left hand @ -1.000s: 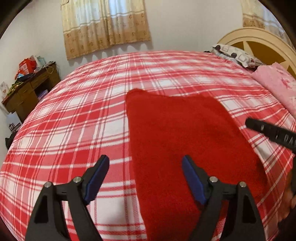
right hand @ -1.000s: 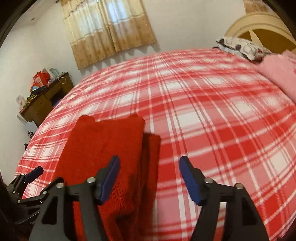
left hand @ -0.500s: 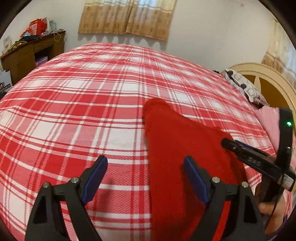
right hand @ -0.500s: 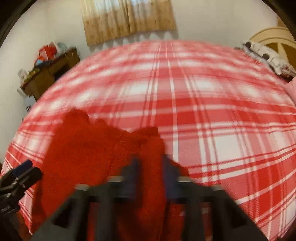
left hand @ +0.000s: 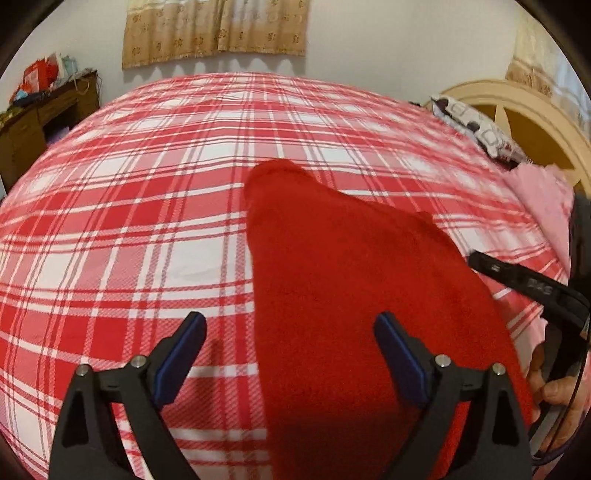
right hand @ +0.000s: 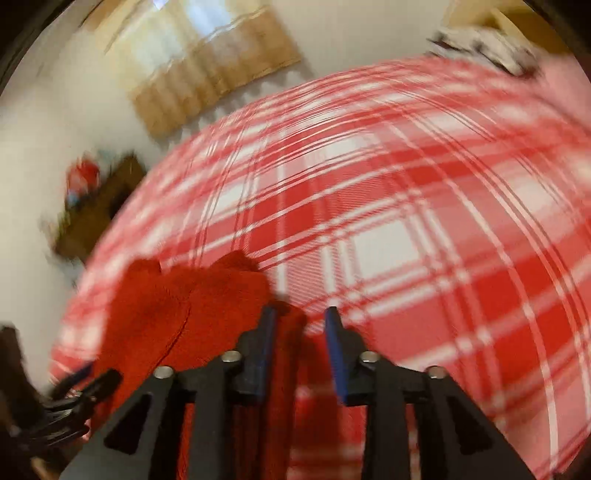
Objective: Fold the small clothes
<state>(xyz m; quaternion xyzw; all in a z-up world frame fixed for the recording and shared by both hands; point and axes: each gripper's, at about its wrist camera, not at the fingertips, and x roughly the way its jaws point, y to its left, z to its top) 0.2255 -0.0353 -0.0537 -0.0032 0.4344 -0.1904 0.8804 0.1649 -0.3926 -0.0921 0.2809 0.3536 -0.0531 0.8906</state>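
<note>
A red knitted garment [left hand: 354, 280] lies folded lengthwise on the red-and-white plaid bed [left hand: 147, 206]. My left gripper [left hand: 290, 328] hovers over its near left edge. Its jaws are opening wide: the right finger is above the cloth, the left above the sheet, and neither pad touches. In the blurred right wrist view, my right gripper [right hand: 300, 317] sits at the right edge of the garment [right hand: 192, 306]. Its jaws are opening, and a strip of red cloth lies between them beside the left pad, not pinched. The right gripper [left hand: 517, 280] also shows in the left wrist view, held by a hand [left hand: 554, 395].
A pink blanket [left hand: 539, 199], a patterned pillow [left hand: 476, 129] and a cream headboard [left hand: 535, 122] are at the far right. A wooden desk [left hand: 44, 122] with clutter stands left of the bed. Curtains [left hand: 218, 29] hang on the far wall.
The right gripper came down onto the garment's right edge, shut there, and now stands part open, rolled to one side. The left gripper shifted sideways and its jaws widened a little.
</note>
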